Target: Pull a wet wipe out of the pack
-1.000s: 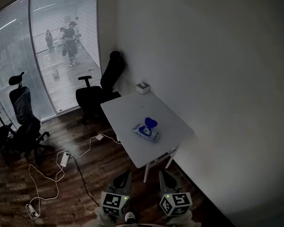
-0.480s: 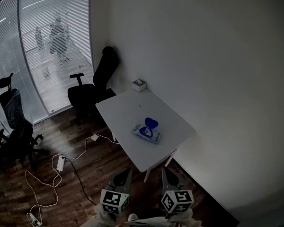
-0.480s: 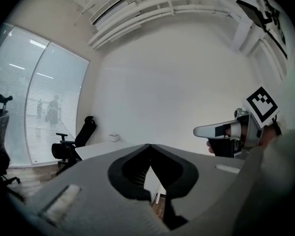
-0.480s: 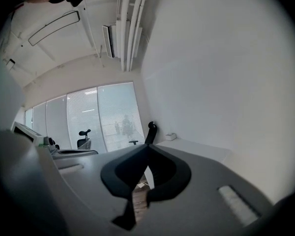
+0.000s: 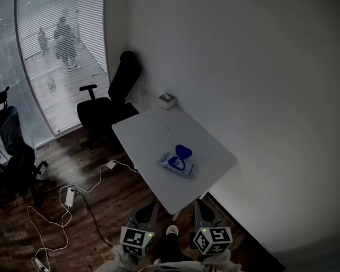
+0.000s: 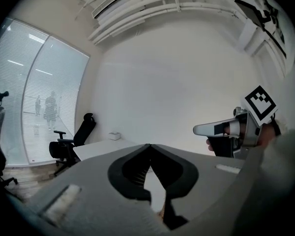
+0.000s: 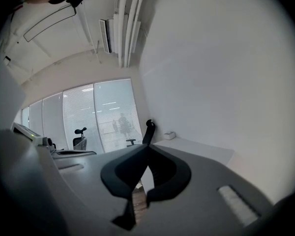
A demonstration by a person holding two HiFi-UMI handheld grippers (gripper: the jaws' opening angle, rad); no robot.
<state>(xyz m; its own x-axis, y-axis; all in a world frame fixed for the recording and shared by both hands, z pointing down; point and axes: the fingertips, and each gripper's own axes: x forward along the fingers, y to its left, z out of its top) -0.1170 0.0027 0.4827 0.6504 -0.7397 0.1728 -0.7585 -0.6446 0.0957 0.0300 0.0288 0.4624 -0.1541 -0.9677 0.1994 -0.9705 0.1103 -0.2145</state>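
The left gripper (image 5: 149, 209) and the right gripper (image 5: 199, 207) sit side by side at the bottom of the head view, each with a black-and-white marker cube, both pointing toward the table and well short of its near corner. In the left gripper view the grey jaws of the left gripper (image 6: 148, 149) meet at their tips with nothing between them. The right gripper view shows the right gripper (image 7: 147, 147) closed and empty in the same way.

The blue-and-white soft pack of wet wipes (image 5: 178, 162) lies flat on the near half of the white square table (image 5: 153, 135), turned at an angle to the table's edges. Its blue oval lid (image 5: 184, 151) stands raised at the far end. Whether a wipe sticks out of the opening is too small to tell. Neither gripper touches the pack.

A small white box (image 5: 168, 100) sits at the table's far corner, against the white wall (image 5: 243, 67). A black office chair (image 5: 110, 98) stands just beside the table's far left edge. White cables and a power strip (image 5: 68, 196) trail over the dark wooden floor (image 5: 102, 180) to the left. Beyond them a glass wall with blinds (image 5: 22, 95) shows blurred figures outside.
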